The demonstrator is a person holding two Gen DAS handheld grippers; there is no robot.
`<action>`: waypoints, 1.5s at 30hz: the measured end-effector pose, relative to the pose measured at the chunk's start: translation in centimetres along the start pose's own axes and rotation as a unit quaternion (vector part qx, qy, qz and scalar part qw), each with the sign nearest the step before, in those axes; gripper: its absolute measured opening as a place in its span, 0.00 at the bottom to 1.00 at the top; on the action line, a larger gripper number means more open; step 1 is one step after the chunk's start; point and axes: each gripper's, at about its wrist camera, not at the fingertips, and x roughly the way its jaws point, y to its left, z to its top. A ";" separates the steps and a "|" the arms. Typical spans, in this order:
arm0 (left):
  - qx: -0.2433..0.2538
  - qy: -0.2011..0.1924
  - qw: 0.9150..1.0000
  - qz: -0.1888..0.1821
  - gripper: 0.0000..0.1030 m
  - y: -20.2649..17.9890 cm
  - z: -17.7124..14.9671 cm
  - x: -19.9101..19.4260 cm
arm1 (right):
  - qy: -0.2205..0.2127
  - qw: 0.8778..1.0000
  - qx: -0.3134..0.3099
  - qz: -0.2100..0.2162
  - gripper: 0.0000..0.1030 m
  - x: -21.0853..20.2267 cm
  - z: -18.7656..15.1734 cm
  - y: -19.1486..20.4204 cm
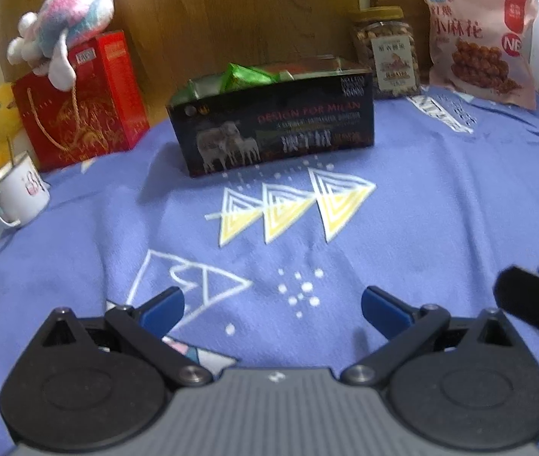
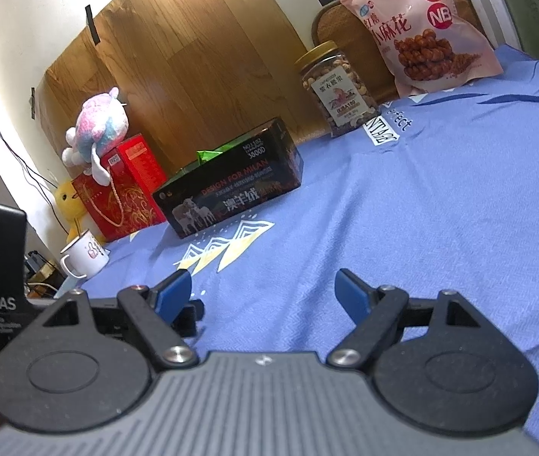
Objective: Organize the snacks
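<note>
Left gripper [image 1: 273, 309]: blue fingers [image 1: 163, 309] spread wide, nothing between them, held low over the blue patterned cloth [image 1: 421, 209] covering the tabletop. Right gripper [image 2: 263, 294]: fingers [image 2: 351, 296] also wide apart and empty, just beside the left one, over the same cloth. Further ahead, near the middle of the cloth, a black open box [image 1: 273, 125] with sheep printed on its side, green snack packets [image 1: 246, 74] inside and reaching above the rim. Behind it to the right, a clear jar of nuts [image 1: 387, 55] with a gold lid, and next to the jar a pink snack bag [image 1: 482, 38] leaning upright. To the left of the box, a red gift bag [image 1: 87, 102] with a pastel plush toy [image 1: 68, 19] on top, a yellow plush [image 1: 1, 117] and a white enamel mug [image 1: 18, 193] at the cloth's edge.
</note>
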 end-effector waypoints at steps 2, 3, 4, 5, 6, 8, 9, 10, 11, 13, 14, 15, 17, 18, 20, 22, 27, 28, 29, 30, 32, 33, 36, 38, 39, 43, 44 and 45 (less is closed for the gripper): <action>0.000 -0.012 1.000 0.009 1.00 -0.2 0.3 0.0 | 0.005 1.000 -0.004 -0.010 0.82 -0.2 -0.1 -0.2; 0.001 -0.015 1.000 0.009 1.00 -0.4 0.4 0.1 | 0.003 1.000 -0.001 -0.017 0.82 -0.5 -0.3 -0.5; 0.004 -0.015 1.000 0.005 1.00 -0.6 0.6 0.3 | 0.000 1.000 0.004 -0.025 0.82 -0.8 -0.3 -0.9; 0.007 -0.014 1.000 0.000 1.00 -0.9 0.7 0.4 | -0.002 0.999 0.011 -0.034 0.82 -1.1 -0.3 -1.3; 0.010 -0.013 1.000 -0.004 1.00 -1.3 0.8 0.5 | -0.005 0.999 0.014 -0.042 0.82 -1.4 -0.3 -1.6; 0.016 -0.014 1.000 -0.010 1.00 -1.9 0.9 0.7 | -0.015 0.998 0.016 -0.060 0.82 -2.2 -0.1 -2.1; 0.019 -0.017 1.000 -0.009 1.00 -2.2 0.9 0.6 | -0.018 0.998 0.016 -0.066 0.82 -2.5 -0.1 -2.3; 0.021 -0.023 1.000 -0.005 1.00 -2.5 0.9 0.5 | -0.020 0.997 0.016 -0.070 0.82 -2.8 -0.1 -2.4; 0.022 -0.030 0.999 0.002 1.00 -2.7 1.0 0.4 | -0.021 0.997 0.016 -0.073 0.82 -3.0 -0.2 -2.6; 0.023 -0.042 0.999 0.009 1.00 -3.0 1.0 0.1 | -0.018 0.997 0.018 -0.075 0.82 -3.1 -0.2 -2.8; 0.024 -0.046 0.999 0.009 1.00 -3.1 1.1 -0.1 | -0.016 0.997 0.019 -0.076 0.82 -3.1 -0.3 -2.8; 0.025 -0.050 0.998 0.010 1.00 -3.2 1.2 -0.2 | -0.015 0.997 0.020 -0.076 0.82 -3.1 -0.3 -2.9; 0.026 -0.052 0.998 0.008 1.00 -3.1 1.2 -0.3 | -0.016 0.997 0.018 -0.077 0.82 -3.2 -0.3 -2.8; 0.026 -0.052 0.998 0.006 1.00 -3.1 1.3 -0.3 | -0.017 0.997 0.017 -0.078 0.82 -3.3 -0.2 -2.7; 0.023 -0.051 0.998 0.004 1.00 -3.1 1.5 -0.3 | -0.018 0.997 0.015 -0.080 0.82 -3.3 -0.2 -2.7; 0.021 -0.054 0.998 0.008 1.00 -3.0 1.6 -0.4 | -0.017 0.996 0.017 -0.083 0.82 -3.4 -0.2 -2.8; 0.009 -0.058 0.998 0.011 1.00 -2.5 1.8 -0.5 | -0.014 0.996 0.017 -0.086 0.82 -3.4 -0.2 -2.7; 0.007 -0.058 0.998 0.013 1.00 -2.4 1.8 -0.4 | -0.014 0.996 0.015 -0.086 0.82 -3.4 -0.2 -2.6; 0.004 -0.058 0.998 0.013 1.00 -2.2 1.9 -0.3 | -0.013 0.996 0.014 -0.086 0.82 -3.3 -0.2 -2.6; 0.002 -0.057 0.998 0.012 1.00 -2.1 1.9 -0.2 | -0.012 0.996 0.013 -0.086 0.82 -3.3 -0.2 -2.5; 0.000 -0.057 0.998 0.011 1.00 -1.9 2.0 -0.1 | -0.010 0.996 0.012 -0.086 0.82 -3.3 -0.3 -2.5; 0.000 -0.057 0.998 0.011 1.00 -1.9 2.0 -0.1 | -0.010 0.996 0.011 -0.087 0.82 -3.2 -0.3 -2.4; -0.003 -0.057 0.998 0.007 1.00 -2.0 2.0 -0.1 | -0.009 0.996 0.010 -0.089 0.82 -3.1 -0.2 -2.5; -0.003 -0.054 0.999 0.004 1.00 -2.0 2.1 0.1 | -0.008 0.996 0.009 -0.089 0.82 -3.1 -0.2 -2.5; -0.003 -0.053 0.999 0.003 1.00 -2.1 2.1 0.1 | -0.007 0.996 0.009 -0.089 0.82 -3.0 -0.2 -2.4; -0.004 -0.049 0.999 0.001 1.00 -2.0 2.1 0.3 | -0.005 0.996 0.009 -0.089 0.82 -2.9 -0.3 -2.5; -0.006 -0.048 0.999 0.000 1.00 -2.0 2.1 0.3 | -0.005 0.996 0.009 -0.089 0.82 -2.9 -0.3 -2.5; -0.007 -0.048 0.999 0.000 1.00 -1.9 2.1 0.3 | -0.006 0.996 0.008 -0.089 0.82 -2.9 -0.3 -2.5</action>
